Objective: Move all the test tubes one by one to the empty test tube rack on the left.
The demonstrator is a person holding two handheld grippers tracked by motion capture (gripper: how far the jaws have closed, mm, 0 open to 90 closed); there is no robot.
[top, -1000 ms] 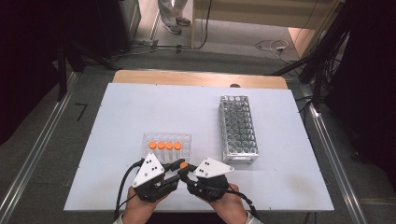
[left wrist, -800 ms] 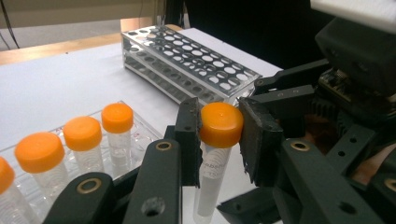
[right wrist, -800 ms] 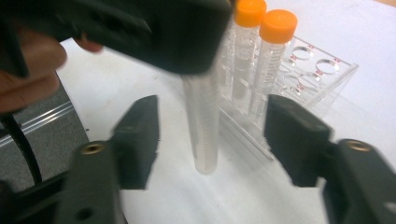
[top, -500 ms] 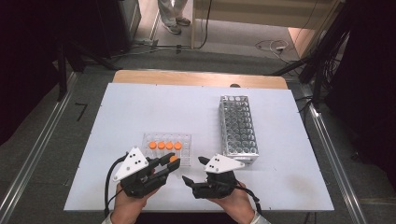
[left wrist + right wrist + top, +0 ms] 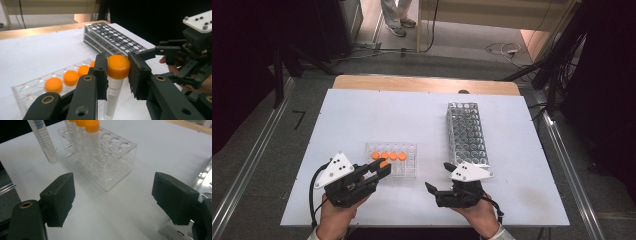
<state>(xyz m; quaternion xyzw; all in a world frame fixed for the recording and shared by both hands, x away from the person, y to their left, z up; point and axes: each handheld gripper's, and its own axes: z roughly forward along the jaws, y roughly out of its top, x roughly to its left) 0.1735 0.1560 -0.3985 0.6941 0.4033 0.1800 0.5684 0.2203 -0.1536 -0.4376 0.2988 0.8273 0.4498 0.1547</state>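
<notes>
**Left gripper lifts an orange-capped tube beside the clear rack**

The white bench (image 5: 422, 115) carries everything; a bare wooden strip runs along its far edge. The largest thing on it is the metal tube rack (image 5: 467, 134), lying lengthwise right of centre, its grid of round holes plain in the left gripper view (image 5: 113, 40). Left of it, near the front, stands the clear plastic rack (image 5: 392, 160), smaller and square; 4 orange-capped tubes (image 5: 388, 155) stand in a row along its far side, and the right gripper view shows their graduated bodies in the rack's holes (image 5: 93, 142).

The left gripper (image 5: 379, 171) sits at the rack's front-left corner; its fingers (image 5: 100, 72) are clenched on 1 tube (image 5: 117, 75), pinching it at and just under the orange cap, the tube hanging upright with its clear body below. The right gripper (image 5: 439, 177), held near the front edge and well apart from both racks, has fingers (image 5: 58, 197) released; they have just been opening and stand wide with only bare bench between them.
</notes>
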